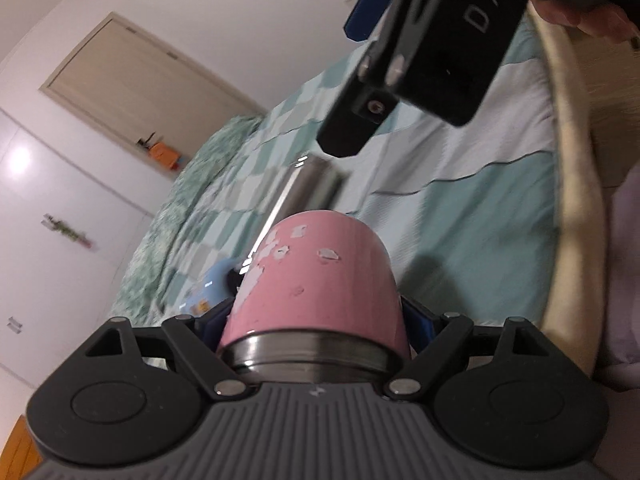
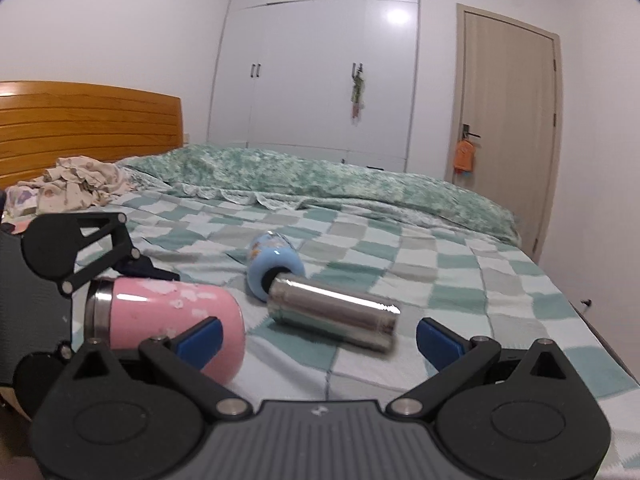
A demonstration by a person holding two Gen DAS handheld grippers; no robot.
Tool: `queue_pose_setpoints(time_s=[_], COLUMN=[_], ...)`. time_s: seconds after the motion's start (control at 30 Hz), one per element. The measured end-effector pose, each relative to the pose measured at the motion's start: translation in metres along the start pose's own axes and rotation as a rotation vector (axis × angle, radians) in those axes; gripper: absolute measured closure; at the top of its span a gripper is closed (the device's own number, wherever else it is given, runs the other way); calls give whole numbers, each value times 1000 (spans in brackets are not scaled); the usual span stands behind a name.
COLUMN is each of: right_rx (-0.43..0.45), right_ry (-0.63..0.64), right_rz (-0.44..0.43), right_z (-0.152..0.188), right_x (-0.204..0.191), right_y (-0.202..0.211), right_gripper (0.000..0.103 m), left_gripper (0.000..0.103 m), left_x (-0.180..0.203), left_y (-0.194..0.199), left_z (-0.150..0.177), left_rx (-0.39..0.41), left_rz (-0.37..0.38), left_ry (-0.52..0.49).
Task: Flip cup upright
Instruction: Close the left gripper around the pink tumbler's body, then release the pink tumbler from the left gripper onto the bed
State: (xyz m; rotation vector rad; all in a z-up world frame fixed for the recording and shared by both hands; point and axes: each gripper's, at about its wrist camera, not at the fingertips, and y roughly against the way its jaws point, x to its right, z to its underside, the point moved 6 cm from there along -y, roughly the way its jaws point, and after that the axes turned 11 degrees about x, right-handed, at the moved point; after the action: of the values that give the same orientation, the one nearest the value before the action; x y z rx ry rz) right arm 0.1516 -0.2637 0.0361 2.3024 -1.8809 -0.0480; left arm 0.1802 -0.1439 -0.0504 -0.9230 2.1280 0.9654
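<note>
My left gripper is shut on a pink cup with chipped paint and a steel rim, gripping it near the rim. In the right wrist view the pink cup is held on its side just above the bed, rim to the left, in the left gripper. My right gripper is open and empty, with blue pads wide apart. A steel cup lies on its side ahead of it, and a light blue cup lies on its side behind that. The right gripper's body hangs above in the left wrist view.
The bed has a green and white checked sheet and a green quilt at the far side. Crumpled clothes lie by the wooden headboard. A white wardrobe and a door stand beyond.
</note>
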Motion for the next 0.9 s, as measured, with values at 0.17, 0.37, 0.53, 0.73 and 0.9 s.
queue_pose_setpoints(time_s=[0.17,0.37,0.53,0.73,0.9], right_rx=[-33,-58,-75,-82,-80], right_ry=[-4,5,7,15,34], right_rz=[15,-15,-46,-73,-97], right_z=[13,24,29,30,25], right_x=[4,-4,-14,-25,-33], right_y=[8,5,2,1,3], right_gripper=[0,0,0,0,0], left_gripper=[17,16,13,6,0], left_x=[8,-8,-15,-26,-36], left_y=[-16,-17,-8,16,36], left_z=[15,33,45,53,50], left_rx=[-13,-76,-114,-145,-134], left_rz=[35,47,14,-25,-66], left_ry=[11,93,104,158,244])
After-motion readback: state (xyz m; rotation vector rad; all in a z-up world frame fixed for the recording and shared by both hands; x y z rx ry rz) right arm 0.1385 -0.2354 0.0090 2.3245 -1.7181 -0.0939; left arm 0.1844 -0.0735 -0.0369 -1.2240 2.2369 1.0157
